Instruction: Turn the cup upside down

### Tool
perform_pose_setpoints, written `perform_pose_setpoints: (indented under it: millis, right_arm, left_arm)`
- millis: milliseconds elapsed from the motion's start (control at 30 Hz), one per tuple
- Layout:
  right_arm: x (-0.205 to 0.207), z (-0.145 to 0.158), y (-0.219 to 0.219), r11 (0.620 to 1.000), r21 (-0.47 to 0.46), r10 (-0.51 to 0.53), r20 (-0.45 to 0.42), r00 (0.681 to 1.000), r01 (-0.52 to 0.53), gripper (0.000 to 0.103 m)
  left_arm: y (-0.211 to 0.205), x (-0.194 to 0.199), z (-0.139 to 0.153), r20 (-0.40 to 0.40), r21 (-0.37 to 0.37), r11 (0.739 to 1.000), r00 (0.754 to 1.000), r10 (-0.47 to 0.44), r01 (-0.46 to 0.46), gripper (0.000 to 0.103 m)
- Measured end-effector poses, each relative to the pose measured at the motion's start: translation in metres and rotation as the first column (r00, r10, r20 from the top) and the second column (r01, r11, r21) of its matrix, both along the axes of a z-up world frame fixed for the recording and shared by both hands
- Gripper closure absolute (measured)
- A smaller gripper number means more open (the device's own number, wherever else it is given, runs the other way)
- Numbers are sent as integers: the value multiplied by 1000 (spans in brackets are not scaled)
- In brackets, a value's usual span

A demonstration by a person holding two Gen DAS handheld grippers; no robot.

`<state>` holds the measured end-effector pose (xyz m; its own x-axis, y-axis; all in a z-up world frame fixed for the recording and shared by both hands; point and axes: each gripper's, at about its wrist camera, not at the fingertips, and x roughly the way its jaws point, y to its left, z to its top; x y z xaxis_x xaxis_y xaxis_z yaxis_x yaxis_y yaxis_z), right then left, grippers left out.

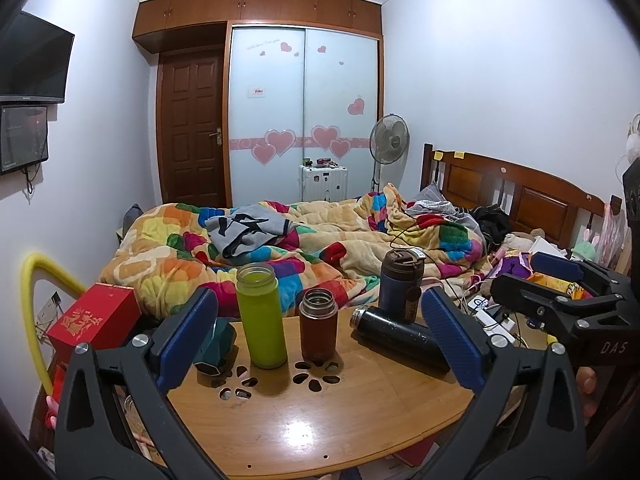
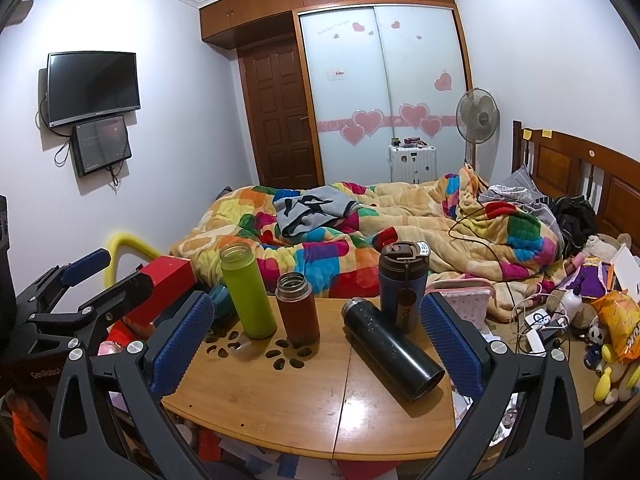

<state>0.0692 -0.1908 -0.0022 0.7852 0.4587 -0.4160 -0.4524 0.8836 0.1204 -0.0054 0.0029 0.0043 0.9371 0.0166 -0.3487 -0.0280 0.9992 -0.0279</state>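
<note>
1. Left tool (image 1: 318,336): fingers spread wide, nothing between them, poised above the near part of the wooden bench (image 1: 312,420)
2. Right tool (image 2: 316,344): fingers likewise spread wide, gripping nothing, poised over the near edge of the bench; it also shows at the right edge of the left wrist view
3. Green cup (image 1: 261,316): upright, mouth open at the top, standing far left on the bench, just beside the brown cup
4. Brown cup (image 1: 319,325): upright, uncapped, near the bench centre, beside the flower-shaped cut-outs (image 1: 316,378) in the bench top
5. Black flask (image 2: 392,348): lying on its side on the right part of the bench, neck toward the far side, base toward the near right
6. Dark blue tumbler (image 2: 402,286): upright with lid on, at the far right of the bench, touching or just beside the black flask; contact cannot be confirmed
7. Teal object (image 1: 216,344): at the far left of the bench, partly hidden behind the left tool's finger
8. Red box (image 1: 94,322): left of the bench
9. Bed (image 1: 280,248): beyond the bench, covered with a multicoloured quilt
</note>
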Motion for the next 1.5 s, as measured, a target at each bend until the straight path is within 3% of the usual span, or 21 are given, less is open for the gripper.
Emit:
perform_pose_setpoints:
  millis: [1500]
  right_arm:
    - [-5,-2,12,1000,-10,10,2,1000,-10,0]
  left_arm:
    - [-6,-2,3,14,17,1000,1000,-8,8,0]
